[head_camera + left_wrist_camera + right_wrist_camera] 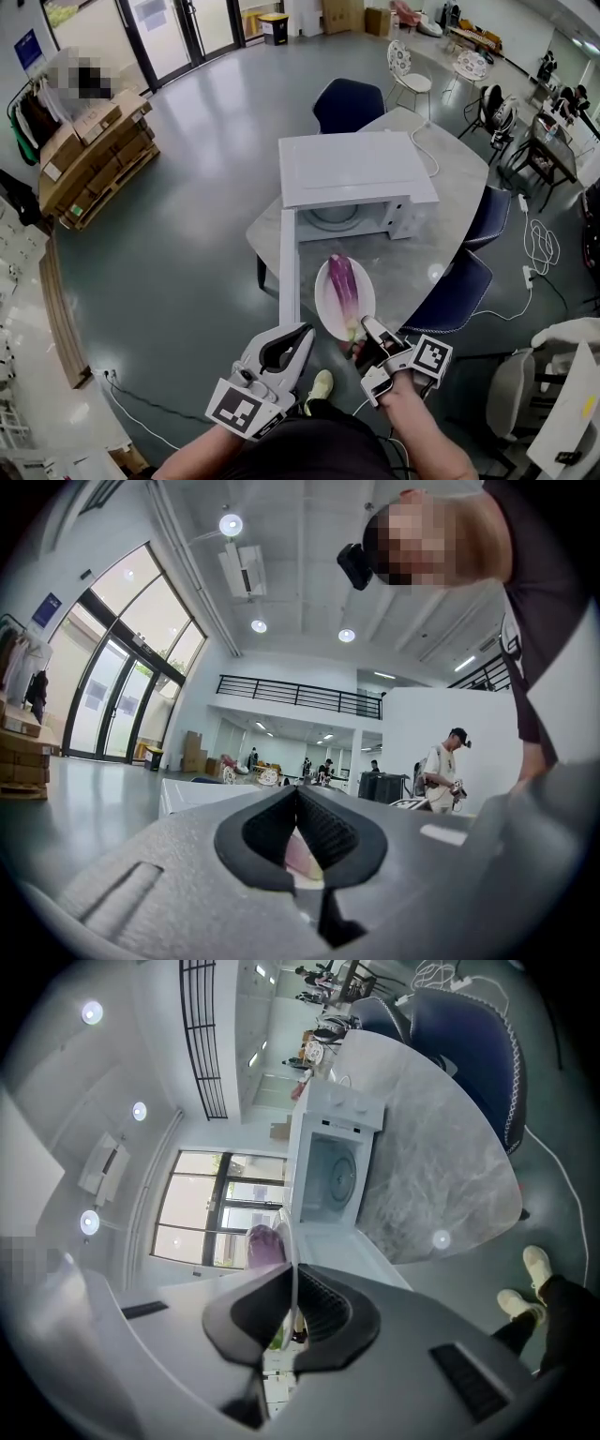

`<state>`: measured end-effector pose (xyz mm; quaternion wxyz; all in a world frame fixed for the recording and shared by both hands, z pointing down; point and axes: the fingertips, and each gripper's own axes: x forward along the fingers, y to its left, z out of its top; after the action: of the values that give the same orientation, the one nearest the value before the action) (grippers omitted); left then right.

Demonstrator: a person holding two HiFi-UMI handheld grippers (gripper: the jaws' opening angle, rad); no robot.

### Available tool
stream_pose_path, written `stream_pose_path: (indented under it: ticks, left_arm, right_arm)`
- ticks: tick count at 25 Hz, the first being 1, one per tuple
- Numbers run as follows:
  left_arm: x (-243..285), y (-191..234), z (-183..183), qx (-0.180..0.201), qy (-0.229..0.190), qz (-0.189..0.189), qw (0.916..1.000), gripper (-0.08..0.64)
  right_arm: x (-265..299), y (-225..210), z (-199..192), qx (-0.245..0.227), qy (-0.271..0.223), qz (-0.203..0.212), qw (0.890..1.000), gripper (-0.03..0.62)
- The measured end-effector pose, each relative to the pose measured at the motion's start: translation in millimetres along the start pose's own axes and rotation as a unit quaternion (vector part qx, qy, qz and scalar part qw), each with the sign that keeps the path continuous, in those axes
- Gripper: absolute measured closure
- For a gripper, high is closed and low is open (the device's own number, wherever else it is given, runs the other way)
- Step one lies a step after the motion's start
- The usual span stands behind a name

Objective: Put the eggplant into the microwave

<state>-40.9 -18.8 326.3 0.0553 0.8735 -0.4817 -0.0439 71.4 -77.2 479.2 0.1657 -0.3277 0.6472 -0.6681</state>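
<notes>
I've got the purple eggplant point(339, 279) lying lengthwise on the white plate point(324, 309), and my right claw point(367, 337) is clamped on the plate's near rim, the thin edge pinched between its jaws in the right gripper view. Plate and eggplant are just on the near side of the white microwave point(356, 169), which stands on the grey bench point(459, 187) with its door point(289, 272) swung open on the left. My left claw point(298, 337) hovers just left of the plate, jaws together, gripping nothing.
</notes>
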Motion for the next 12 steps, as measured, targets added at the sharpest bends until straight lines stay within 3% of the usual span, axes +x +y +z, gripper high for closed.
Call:
stream_pose_path:
  ticks: [6,12]
  left_arm:
    - [22,32,5,-0.001,0.002,-0.015,0.9999,0.552]
    - [44,68,4,-0.003,0.006,-0.053,0.9986,0.552]
  right_arm:
    - [31,-7,14,0.004,-0.012,-0.017,1.000,0.574]
    - [62,-10,24,0.003,-0.035,-0.035,0.999,0.574]
